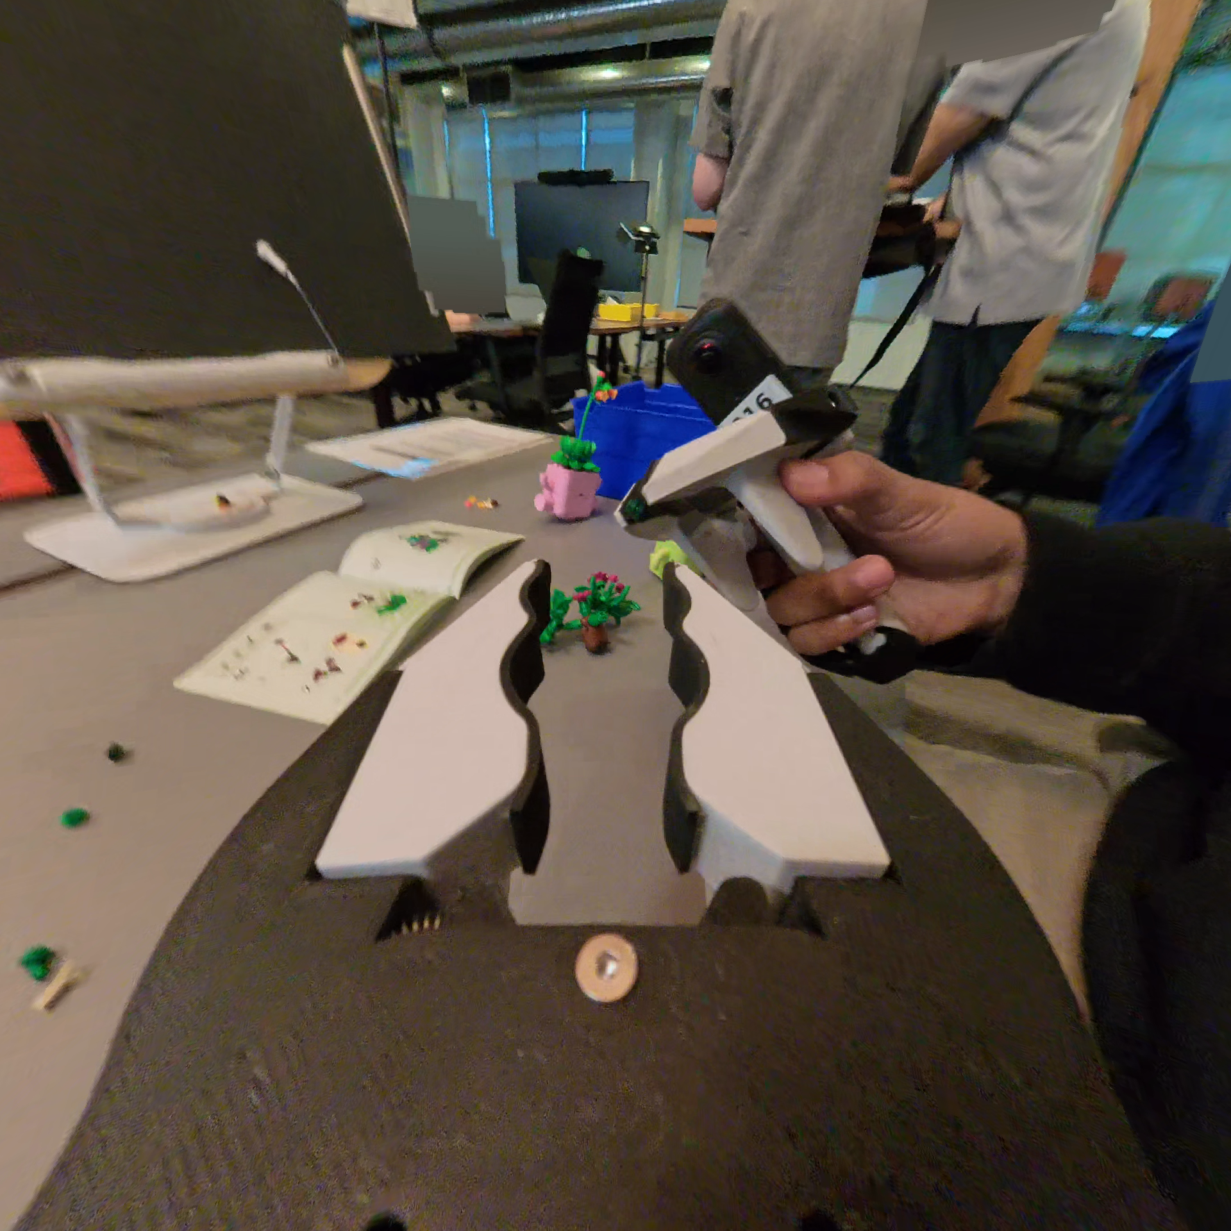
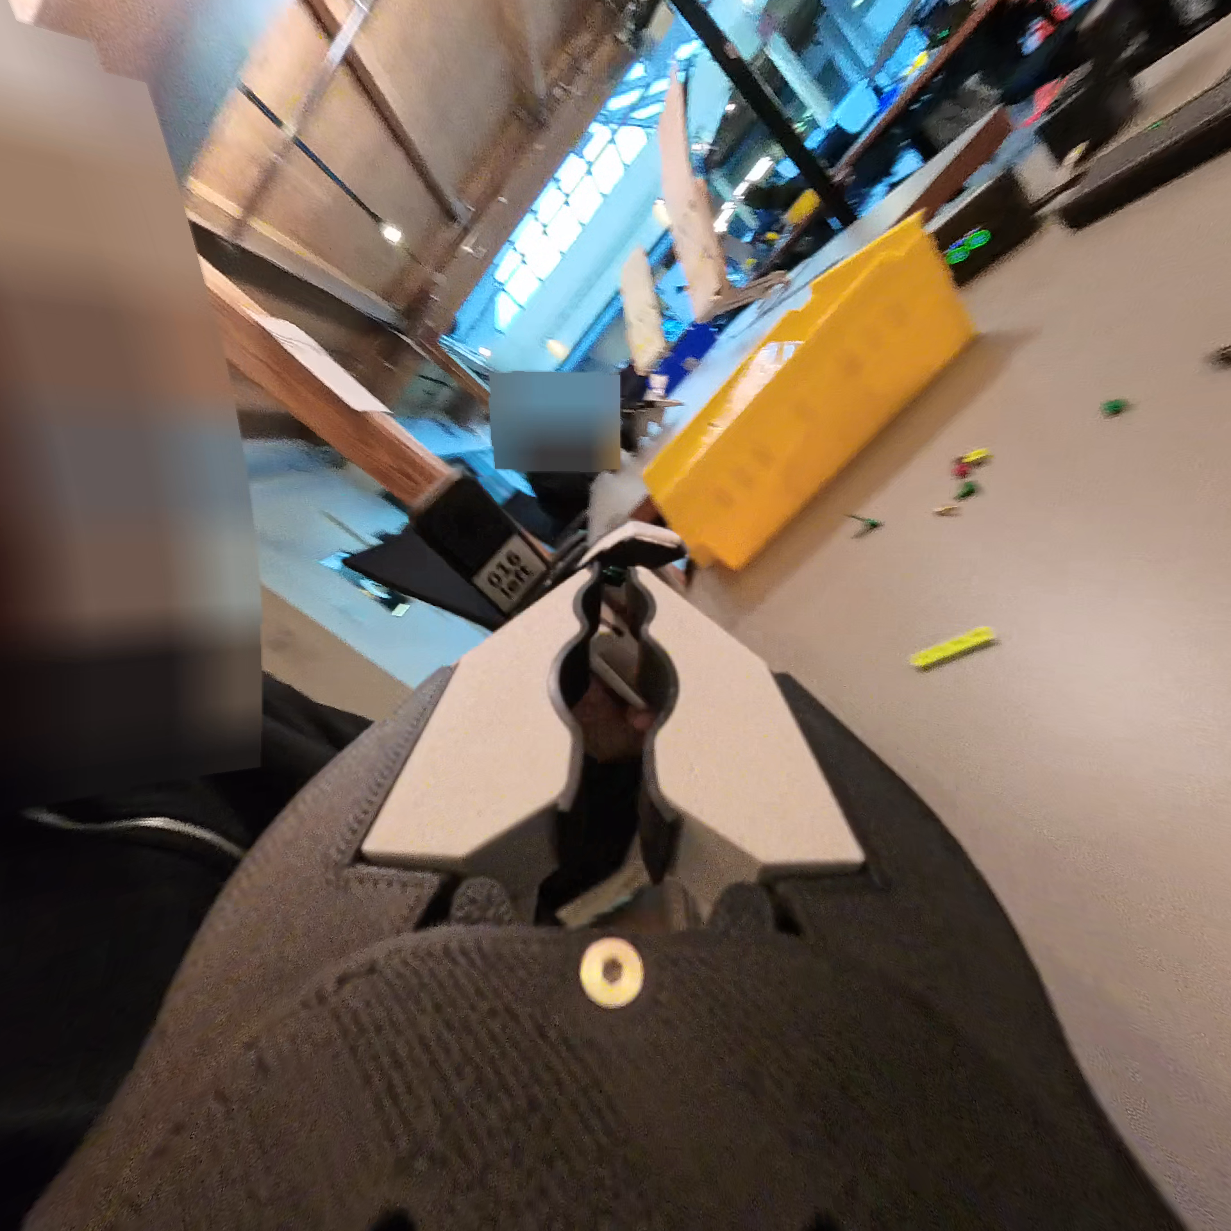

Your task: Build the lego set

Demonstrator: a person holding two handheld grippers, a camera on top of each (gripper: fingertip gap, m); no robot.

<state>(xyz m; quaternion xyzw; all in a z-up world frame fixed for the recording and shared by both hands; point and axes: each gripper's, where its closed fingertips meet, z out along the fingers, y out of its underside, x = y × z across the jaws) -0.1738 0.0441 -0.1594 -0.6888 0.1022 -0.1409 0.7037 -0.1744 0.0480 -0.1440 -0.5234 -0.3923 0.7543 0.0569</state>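
Note:
My left gripper (image 1: pixel 605 576) is open with nothing between its fingers, low over the grey table (image 1: pixel 166 766). Just beyond its tips stands a small lego plant (image 1: pixel 599 609) with red flowers, green leaves and a brown pot. A pink lego pot with a green plant (image 1: pixel 569 483) stands farther back. My right gripper (image 2: pixel 613 586) is shut on a small dark green lego piece (image 2: pixel 610 574). In the left wrist view the right gripper (image 1: pixel 633 509) is held in a hand at the right, above the table, with the green piece (image 1: pixel 635 509) at its tips.
An open instruction booklet (image 1: pixel 346 613) lies left of the left gripper. Loose green pieces (image 1: pixel 74 817) lie at the left. A monitor stand (image 1: pixel 193 519), a blue bin (image 1: pixel 639 433) and a yellow bin (image 2: pixel 813 406) stand on the table. A lime-yellow bar (image 2: pixel 952 647) lies at the right. People stand behind. My two grippers' fingertips are within a few centimetres of each other.

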